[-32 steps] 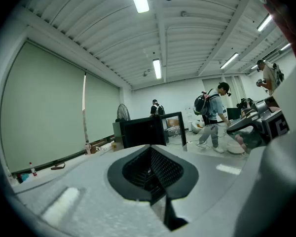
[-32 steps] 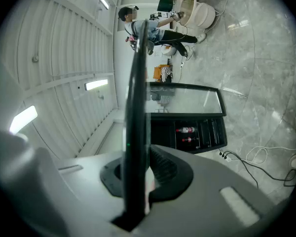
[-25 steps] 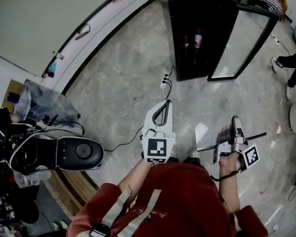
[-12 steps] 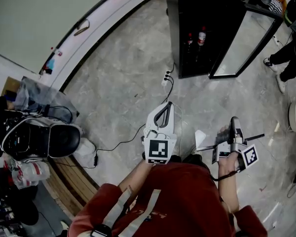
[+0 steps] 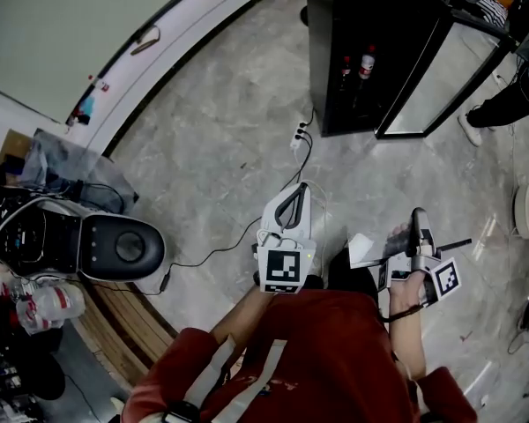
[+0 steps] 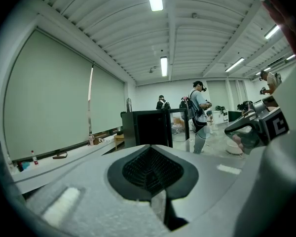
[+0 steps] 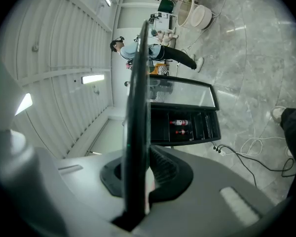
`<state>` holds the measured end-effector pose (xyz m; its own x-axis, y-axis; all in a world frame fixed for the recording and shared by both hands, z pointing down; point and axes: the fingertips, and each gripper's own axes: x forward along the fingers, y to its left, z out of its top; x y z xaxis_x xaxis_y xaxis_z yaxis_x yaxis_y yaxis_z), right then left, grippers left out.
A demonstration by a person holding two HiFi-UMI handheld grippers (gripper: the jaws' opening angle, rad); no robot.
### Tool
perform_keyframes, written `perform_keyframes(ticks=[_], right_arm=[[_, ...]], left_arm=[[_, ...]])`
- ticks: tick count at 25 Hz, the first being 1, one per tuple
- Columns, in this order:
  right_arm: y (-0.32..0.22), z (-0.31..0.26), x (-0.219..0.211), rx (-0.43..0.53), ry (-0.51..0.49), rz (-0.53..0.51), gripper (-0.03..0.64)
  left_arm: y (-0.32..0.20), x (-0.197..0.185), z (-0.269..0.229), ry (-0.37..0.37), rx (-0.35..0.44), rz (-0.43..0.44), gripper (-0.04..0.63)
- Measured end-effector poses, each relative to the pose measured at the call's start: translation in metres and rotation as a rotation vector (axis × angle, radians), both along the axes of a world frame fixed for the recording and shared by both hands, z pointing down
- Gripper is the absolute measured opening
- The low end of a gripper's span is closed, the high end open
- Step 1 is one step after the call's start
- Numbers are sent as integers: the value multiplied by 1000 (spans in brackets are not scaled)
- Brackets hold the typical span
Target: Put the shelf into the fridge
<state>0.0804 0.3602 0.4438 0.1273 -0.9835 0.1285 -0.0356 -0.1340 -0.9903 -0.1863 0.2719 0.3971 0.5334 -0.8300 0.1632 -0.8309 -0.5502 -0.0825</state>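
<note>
The right claw (image 5: 420, 221) is clamped on the dark edge of the shelf (image 5: 361, 248), above the grey marble floor (image 5: 220, 166). The left claw (image 5: 291, 199) is pinched closed and empty. At 1 o'clock stands the black fridge (image 5: 361, 25), with its glass door (image 5: 436, 77) open and bottles (image 5: 357, 67) inside. A long white tabletop (image 5: 172, 55) lines the wall at 11 o'clock.

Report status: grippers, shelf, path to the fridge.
Left gripper shut, empty. Right gripper shut on shelf. Fridge ahead, door open. Power strip and cable on floor between.
</note>
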Motion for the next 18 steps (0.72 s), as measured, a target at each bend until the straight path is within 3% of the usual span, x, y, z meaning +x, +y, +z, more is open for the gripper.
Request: perform_keyframes(ticks=[10, 18], right_arm=[[-62, 17, 28, -13, -31, -34, 11], [-137, 18, 73, -22, -42, -89, 9]], left_arm=[[-54, 23, 1, -16, 2, -42, -3], [-120, 79, 0, -31, -16, -56, -3]])
